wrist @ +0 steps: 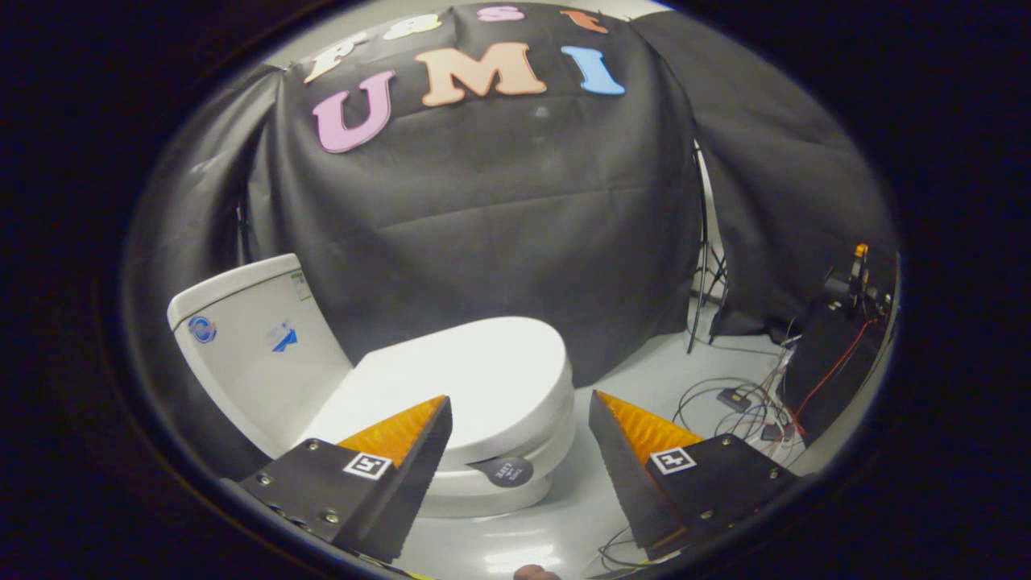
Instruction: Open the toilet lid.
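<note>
A white toilet stands on the pale floor, its tank (pixel 250 346) to the left against the black cloth wall. The lid (pixel 475 379) lies flat and closed over the seat and bowl. A small round dark tag (pixel 503 471) hangs at the lid's near rim. My gripper (pixel 519 403) is open, fingers spread wide. The left finger (pixel 403 451) overlaps the lid's near left part in view; the right finger (pixel 636 451) sits off to the right of the bowl over the floor. Nothing is held between them, and the lid's rim lies just ahead of the gap.
Loose cables (pixel 733 403) and small boxes lie on the floor to the right of the toilet. A dark stand with red wires (pixel 838 354) is further right. A thin tripod leg (pixel 702 282) stands by the cloth's edge.
</note>
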